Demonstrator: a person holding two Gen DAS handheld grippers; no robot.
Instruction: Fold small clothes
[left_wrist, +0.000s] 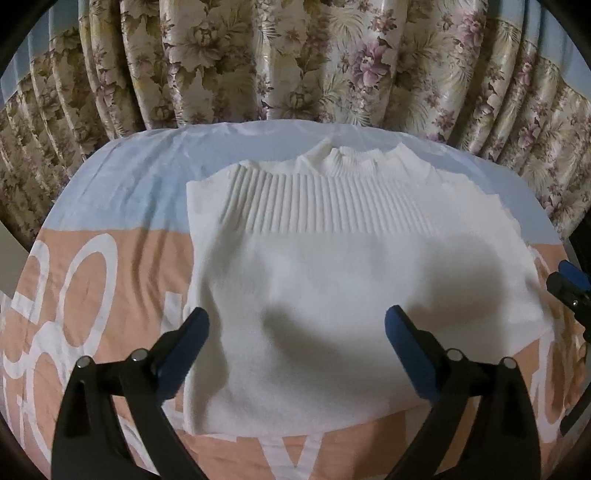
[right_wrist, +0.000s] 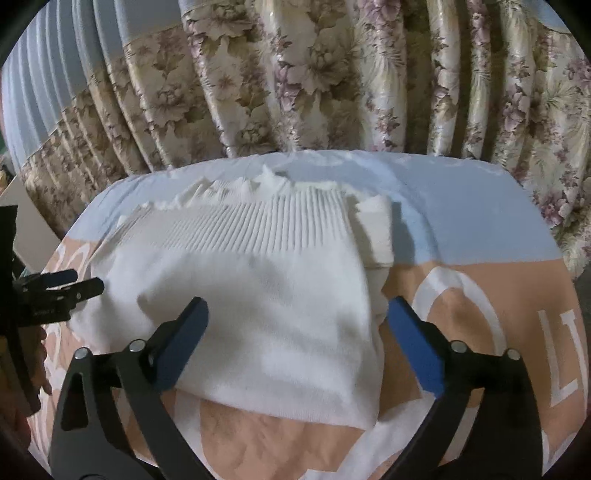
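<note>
A white knit sweater (left_wrist: 314, 258) lies folded flat on a peach and light blue cover (left_wrist: 92, 295), its collar and ribbed band toward the curtain. My left gripper (left_wrist: 295, 314) hovers open over the sweater's near left part, with nothing pinched between the blue pads. Its left fingertip is near the sweater's left edge. In the right wrist view the sweater (right_wrist: 240, 295) shows a folded sleeve along its right side. My right gripper (right_wrist: 298, 304) stands wide open above the sweater's near right edge, pads apart from the cloth. The left gripper's fingers (right_wrist: 88, 286) show at the left.
A floral curtain (left_wrist: 295, 55) hangs right behind the far edge of the cover (right_wrist: 480, 295), which bears large white letters. The right gripper's fingertip (left_wrist: 565, 284) pokes in at the right edge. A person's hand (right_wrist: 37, 354) shows at the left.
</note>
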